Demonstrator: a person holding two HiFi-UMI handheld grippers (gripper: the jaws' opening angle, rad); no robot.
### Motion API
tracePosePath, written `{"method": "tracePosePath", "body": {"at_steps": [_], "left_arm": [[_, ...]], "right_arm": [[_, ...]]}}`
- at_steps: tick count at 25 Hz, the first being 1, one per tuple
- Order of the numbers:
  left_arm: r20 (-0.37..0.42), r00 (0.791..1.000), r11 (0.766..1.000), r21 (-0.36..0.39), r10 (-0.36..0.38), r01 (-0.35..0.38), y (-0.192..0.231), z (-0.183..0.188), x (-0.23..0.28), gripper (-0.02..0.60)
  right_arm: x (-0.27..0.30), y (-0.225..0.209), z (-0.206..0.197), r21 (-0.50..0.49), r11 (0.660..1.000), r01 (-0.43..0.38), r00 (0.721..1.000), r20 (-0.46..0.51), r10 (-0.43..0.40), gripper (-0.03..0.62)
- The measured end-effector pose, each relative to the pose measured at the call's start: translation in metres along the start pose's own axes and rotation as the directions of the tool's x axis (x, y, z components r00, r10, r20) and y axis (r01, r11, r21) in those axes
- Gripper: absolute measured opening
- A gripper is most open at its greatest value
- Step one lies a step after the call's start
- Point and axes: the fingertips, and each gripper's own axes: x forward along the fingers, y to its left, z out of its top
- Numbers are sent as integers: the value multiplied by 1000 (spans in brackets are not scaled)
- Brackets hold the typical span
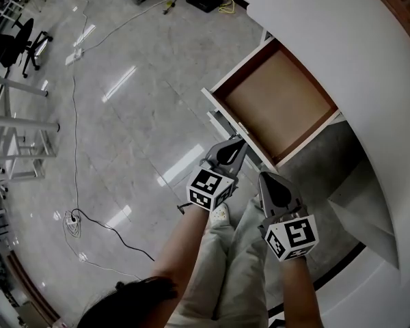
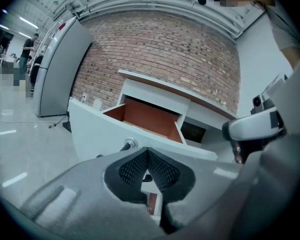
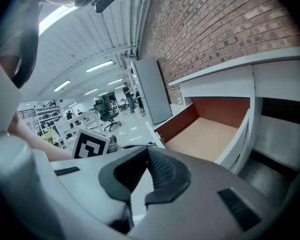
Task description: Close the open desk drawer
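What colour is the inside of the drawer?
The drawer is brown inside; head view shows it best.

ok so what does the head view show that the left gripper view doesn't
Only the head view: the person's legs, the floor cables, and the drawer seen from above, its brown bottom bare.
Only the left gripper view: the brick wall, the grey cabinet, the drawer's front with its knob, and the left gripper with jaws together on nothing.
Both: the drawer pulled out of the white desk, with the left gripper near its front.
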Motion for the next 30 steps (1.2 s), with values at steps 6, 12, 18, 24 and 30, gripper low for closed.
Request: {"method": "tracePosePath", "body": {"at_steps": [6, 12, 18, 24, 30], "left_arm": [[-7, 1000, 1000, 11, -12, 12, -7, 20, -1, 3], [23, 999, 998, 64, -24, 23, -15, 43, 4, 3], [64, 997, 999, 33, -30, 28, -21, 59, 6, 3], [31, 999, 998, 68, -15, 13, -22, 63, 9, 3], [7, 1000, 996, 84, -3, 2, -24, 65, 21, 3]], "right_arm": [[-5, 1, 14, 3, 1000, 4, 1000, 13, -4, 9], [-10, -1, 20, 12, 1000, 4, 999, 34, -4, 11], [-15, -4, 21, 24, 1000, 15, 999, 44, -16, 9], [-16, -11, 20, 30, 999, 20, 999, 45, -21, 11], [-13, -22, 19, 43, 999, 23, 998, 50, -25, 11]]}}
